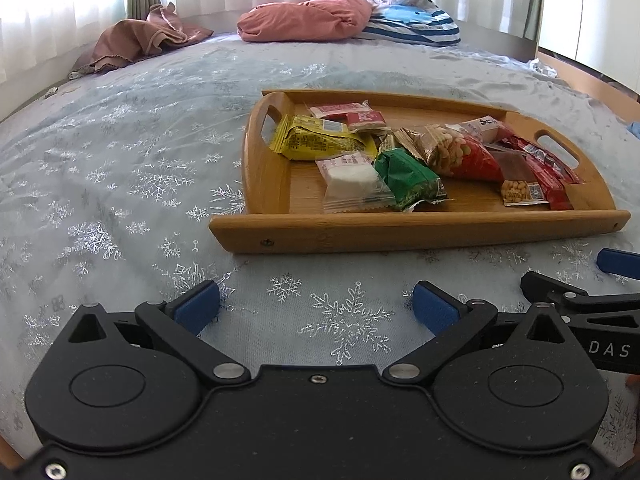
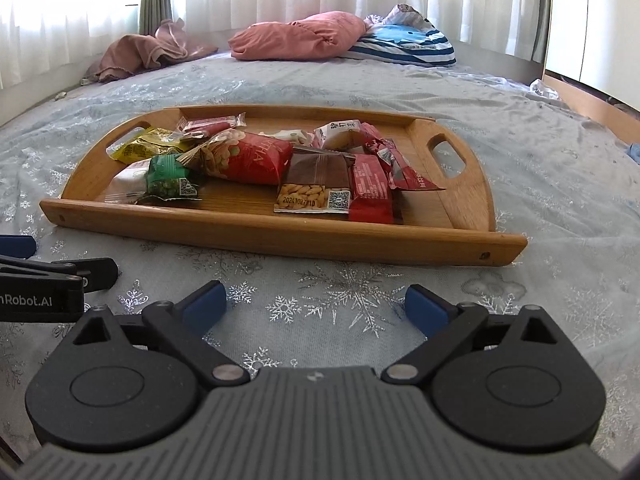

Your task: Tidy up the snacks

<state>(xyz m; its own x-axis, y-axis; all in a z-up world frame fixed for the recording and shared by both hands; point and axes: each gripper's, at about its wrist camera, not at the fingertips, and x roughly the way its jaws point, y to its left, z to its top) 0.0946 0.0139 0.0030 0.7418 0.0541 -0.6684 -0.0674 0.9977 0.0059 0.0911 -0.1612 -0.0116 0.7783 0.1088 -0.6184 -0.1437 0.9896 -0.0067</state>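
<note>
The snack packets all lie inside the wooden tray (image 1: 420,236), which sits on the bed (image 1: 120,160) near its front edge, the long side of the tray facing both grippers. The left gripper (image 1: 316,308) and the right gripper (image 2: 316,306) hover side by side over the snowflake bedspread just short of the tray's front rim, each with its jaws spread wide and holding nothing. In the tray the packets are heaped and overlapping: a yellow packet (image 1: 316,142) towards the left handle, a white packet (image 1: 352,184) and a green packet (image 1: 410,180) near the front, a red peanut bag (image 2: 248,158) across the middle, a brown almond packet (image 2: 316,184) and red bars (image 2: 370,192) towards the right handle. That fits either a pile waiting to be sorted or snacks already gathered into the tray; these views cannot settle which. If sorting goes on, I judge the top packets are the ones to take, since lower ones are pinned. A pinch on a crimped end seam should hold better than on a puffed, slippery middle. Lifting straight up should spare the neighbours, and each gripper is best kept to its own half of the tray.
</note>
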